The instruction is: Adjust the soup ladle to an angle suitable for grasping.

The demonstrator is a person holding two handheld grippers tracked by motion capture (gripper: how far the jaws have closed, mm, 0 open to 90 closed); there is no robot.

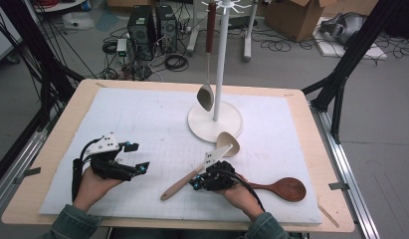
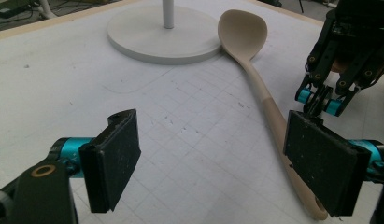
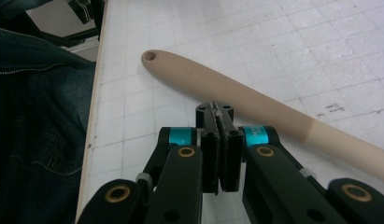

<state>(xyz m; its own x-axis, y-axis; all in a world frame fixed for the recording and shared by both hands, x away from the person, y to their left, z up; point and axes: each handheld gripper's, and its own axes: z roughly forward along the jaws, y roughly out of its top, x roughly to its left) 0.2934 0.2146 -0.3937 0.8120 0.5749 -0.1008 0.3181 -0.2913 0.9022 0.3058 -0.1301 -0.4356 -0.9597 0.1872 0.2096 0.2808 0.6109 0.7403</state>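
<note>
The right hand-held gripper [image 1: 198, 183] has its jaws pressed flat together with nothing between them, their tips just beside the handle of the pale wooden spoon [image 1: 194, 173] and, in the right gripper view, just short of it; whether they touch it cannot be told. The spoon [image 3: 255, 105] lies flat on the white gridded mat [image 1: 142, 129], its bowl resting against the rim of the white stand base [image 1: 199, 130] and its holed handle end pointing toward the person's edge of the worktop [image 1: 311, 149]. The left hand-held gripper [image 1: 133, 158] is held well apart to the left, above bare mat, its jaws standing wide open and empty; between them the left gripper view looks along the mat to the spoon [image 2: 255, 74] and the stand base [image 2: 161, 39]. A dark red-brown wooden spoon [image 1: 284, 188] lies on the mat just right of the right hand. From the stand's upright pole [image 1: 221, 64] hangs a ladle [image 1: 207, 74] with a dark handle, its bowl above the base.
</note>
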